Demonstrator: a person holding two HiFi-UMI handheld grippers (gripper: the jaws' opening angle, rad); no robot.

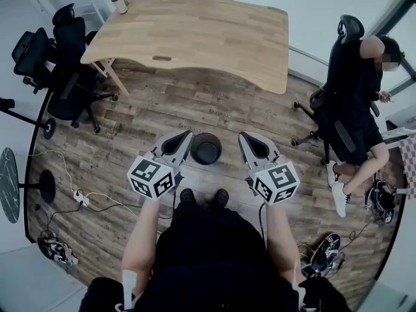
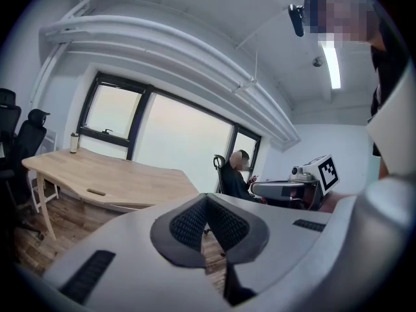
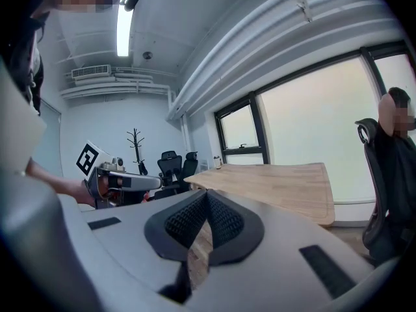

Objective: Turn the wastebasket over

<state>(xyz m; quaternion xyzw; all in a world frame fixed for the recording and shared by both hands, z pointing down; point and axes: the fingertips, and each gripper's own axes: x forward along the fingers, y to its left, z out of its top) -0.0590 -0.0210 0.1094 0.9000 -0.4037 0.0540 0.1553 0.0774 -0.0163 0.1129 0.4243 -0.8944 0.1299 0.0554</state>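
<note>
The wastebasket (image 1: 206, 149) is a small round black bin standing on the wooden floor just ahead of my feet. From above I see its dark rim and inside. My left gripper (image 1: 187, 134) hangs above the floor just left of the bin, its jaws shut with nothing between them. My right gripper (image 1: 242, 135) hangs just right of the bin, also shut and empty. Neither touches the bin. The left gripper view shows its closed tips (image 2: 207, 197) pointing across the room, and the right gripper view shows the same (image 3: 207, 193). The bin is hidden in both gripper views.
A large wooden desk (image 1: 195, 34) stands beyond the bin, with a bottle (image 1: 119, 3) on its far left corner. Black office chairs (image 1: 62, 51) are at the left. A person sits in a chair (image 1: 357, 90) at the right. Cables and a power strip (image 1: 81, 199) lie on the floor at left.
</note>
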